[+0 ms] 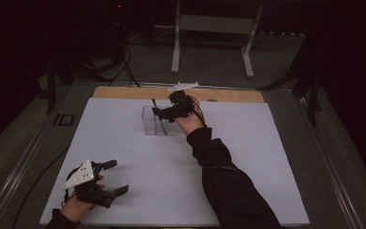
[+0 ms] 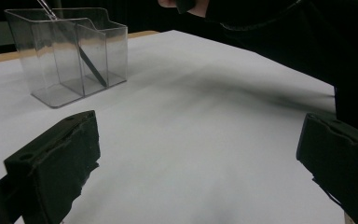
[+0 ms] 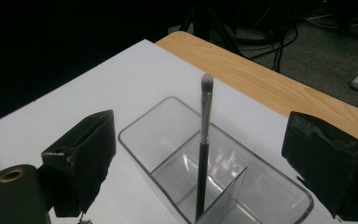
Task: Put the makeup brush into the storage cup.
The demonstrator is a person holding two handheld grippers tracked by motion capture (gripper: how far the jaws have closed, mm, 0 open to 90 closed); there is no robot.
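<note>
Makeup brush (image 3: 204, 140) stands leaning in the clear organizer (image 3: 168, 121), so the right gripper (image 3: 200, 158) hangs over it, fingers wide, holding nothing. Left gripper (image 1: 106, 179) idles open on the desk (image 1: 248, 157).

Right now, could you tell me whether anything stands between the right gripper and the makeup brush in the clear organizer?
Nothing visible does. The right gripper hangs with its jaws open on either side of the makeup brush, which stands handle-down in the clear organizer.
</note>
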